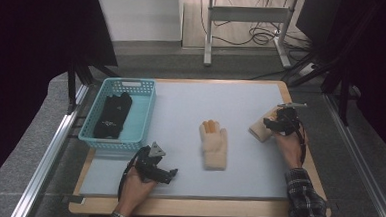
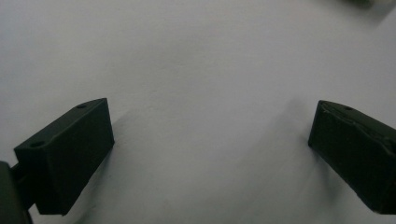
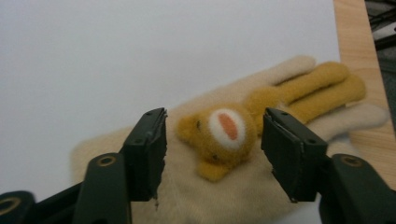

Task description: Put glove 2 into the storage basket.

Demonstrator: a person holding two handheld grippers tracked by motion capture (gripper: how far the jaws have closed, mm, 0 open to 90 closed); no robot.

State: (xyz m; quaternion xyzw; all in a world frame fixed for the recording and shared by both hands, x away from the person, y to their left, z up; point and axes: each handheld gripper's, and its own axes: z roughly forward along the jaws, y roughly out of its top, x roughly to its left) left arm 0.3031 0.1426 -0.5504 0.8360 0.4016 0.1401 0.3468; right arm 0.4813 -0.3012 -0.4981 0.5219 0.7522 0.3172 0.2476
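Glove (image 3: 224, 186): lying near the mat's right edge, under the right gripper (image 3: 212, 144)
Right jaws: standing spread either side of its bear patch (image 3: 219, 135), not pressing it
Left gripper (image 2: 210, 154): resting over bare mat (image 2: 196, 56), jaws spread wide
Second glove (image 1: 213, 144): lying mid-mat
Basket (image 1: 143, 111): holding black gloves (image 1: 113, 115)

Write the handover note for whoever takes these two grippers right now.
Right tongs: open, straddling the bear patch on the cream glove at the table's right edge, not yet gripping.
Left tongs: open over bare mat, nothing between them.
Second cream glove lies mid-table.
Teal basket at left holds black gloves.
Left to do, likely: grip the right-edge glove, then both cream gloves still need handling.
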